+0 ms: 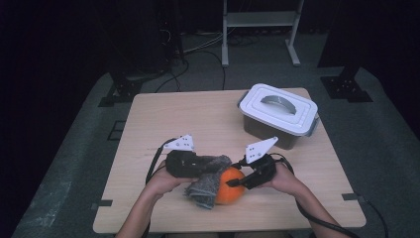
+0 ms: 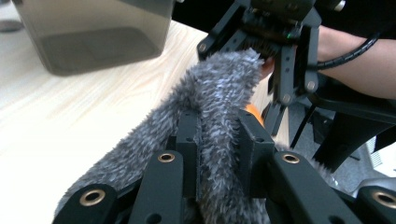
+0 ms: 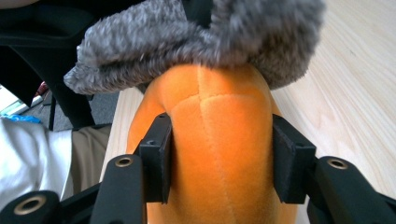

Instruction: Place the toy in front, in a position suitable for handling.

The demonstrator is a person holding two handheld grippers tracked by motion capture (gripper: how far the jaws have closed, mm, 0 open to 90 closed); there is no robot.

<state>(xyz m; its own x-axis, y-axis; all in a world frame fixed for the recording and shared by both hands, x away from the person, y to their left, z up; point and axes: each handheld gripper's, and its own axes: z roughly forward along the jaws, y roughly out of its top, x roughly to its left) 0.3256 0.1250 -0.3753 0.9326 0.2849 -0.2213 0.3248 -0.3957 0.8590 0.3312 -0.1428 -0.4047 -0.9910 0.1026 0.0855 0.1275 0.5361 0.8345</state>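
Dark surroundings frame a pale wooden bench (image 1: 163,119). Near its front edge, the left gripper (image 2: 218,135) is clamped on a grey fuzzy cloth (image 2: 210,93) draped over an orange plush ball (image 3: 217,140), which the right gripper (image 3: 219,158) squeezes. The cloth hides the ball's top. Behind stands a white-lidded storage box (image 1: 278,113); no writing is legible.

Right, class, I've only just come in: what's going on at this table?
A person is working at a wooden table with a gripper in each hand. The left gripper is shut on a fuzzy grey cloth, which drapes over the top of an orange plush toy. The right gripper has its jaws pressed against the toy's two sides. Both things are near the table's front edge. A lidded storage box stands untouched at the far right.
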